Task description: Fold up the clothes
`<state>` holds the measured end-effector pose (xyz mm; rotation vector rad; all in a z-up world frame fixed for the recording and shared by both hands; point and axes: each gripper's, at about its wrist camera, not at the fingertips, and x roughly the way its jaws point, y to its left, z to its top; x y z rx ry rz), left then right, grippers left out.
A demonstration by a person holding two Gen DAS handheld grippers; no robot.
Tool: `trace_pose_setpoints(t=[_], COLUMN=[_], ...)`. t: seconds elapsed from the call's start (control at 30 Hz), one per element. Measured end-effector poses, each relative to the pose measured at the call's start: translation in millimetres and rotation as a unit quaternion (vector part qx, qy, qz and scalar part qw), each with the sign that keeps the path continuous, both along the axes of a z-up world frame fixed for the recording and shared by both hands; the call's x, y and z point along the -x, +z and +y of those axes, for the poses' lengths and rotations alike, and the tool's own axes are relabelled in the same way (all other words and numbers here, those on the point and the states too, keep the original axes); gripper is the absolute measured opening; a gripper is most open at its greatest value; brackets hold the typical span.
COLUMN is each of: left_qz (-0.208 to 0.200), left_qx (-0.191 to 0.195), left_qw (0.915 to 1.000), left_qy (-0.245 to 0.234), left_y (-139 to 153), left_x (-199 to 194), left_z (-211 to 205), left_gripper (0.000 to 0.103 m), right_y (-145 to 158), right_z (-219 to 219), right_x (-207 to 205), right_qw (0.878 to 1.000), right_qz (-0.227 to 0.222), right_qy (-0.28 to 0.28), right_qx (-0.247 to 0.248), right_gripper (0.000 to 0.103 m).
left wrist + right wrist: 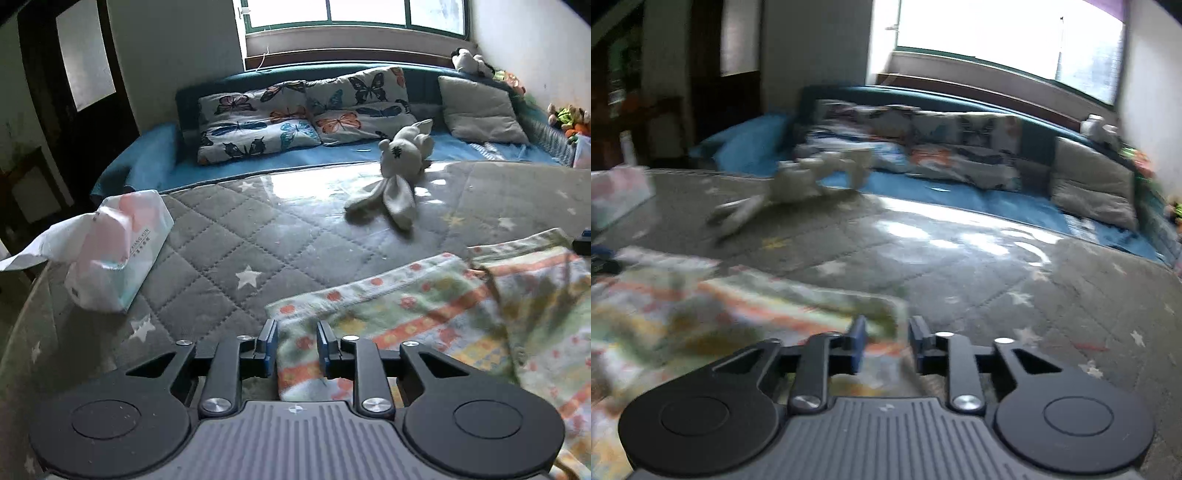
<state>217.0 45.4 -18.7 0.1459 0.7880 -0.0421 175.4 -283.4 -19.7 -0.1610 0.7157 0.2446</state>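
Both jaws spread. Left hand-held gripper straddles the near left edge of the patterned cloth, pads not pressing. Right hand-held gripper at its right corner, blurred. Cloth lies on the grey quilted bed; tissue pack left, plush rabbit far.

A home bedroom is shown; a bed covered by a grey star-quilted mattress pad is seen below a window. Butterfly-print pillows are propped at the blue headboard; a plush rabbit and a tissue pack are laid on it.
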Motion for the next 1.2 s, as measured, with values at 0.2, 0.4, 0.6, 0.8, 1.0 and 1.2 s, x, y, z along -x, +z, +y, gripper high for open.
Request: trace_pose_setpoints(t=[0.2, 0.4, 0.6, 0.8, 1.0, 1.2], left_qz=[-0.007, -0.01, -0.012, -0.008, -0.023, -0.016], left_qx=[0.001, -0.015, -0.04, -0.035, -0.062, -0.04], left_qw=[0.9992, 0.997, 0.9962, 0.9979, 0.9971, 0.9989], left_qy=[-0.04, -0.075, -0.076, -0.054, -0.038, -0.018], left_y=[11.0, 13.9, 5.3, -2.0, -9.1, -13.3], left_x=[47.1, 102.3, 154.7, 189.3, 209.3, 213.9], left_z=[-20.8, -43.4, -44.3, -26.1, -14.8, 8.0], left_gripper=[0.084, 0.092, 0.093, 0.094, 0.094, 0.098], right_y=[5.6, 7.6, -8.8, -5.8, -6.1, -1.4], right_z=[30.9, 63.8, 85.7, 85.9, 77.7, 66.2], right_x=[57.8, 108.8, 145.0, 174.5, 198.3, 235.4], right_qw=[0.994, 0.986, 0.983, 0.982, 0.981, 0.981], right_qz=[0.036, 0.034, 0.022, 0.006, 0.004, -0.002], right_qy=[0.101, 0.163, 0.182, 0.182, 0.18, 0.183], right_qx=[-0.018, -0.018, 0.029, 0.04, 0.07, 0.063], right_gripper=[0.055, 0.055, 0.055, 0.055, 0.055, 0.055])
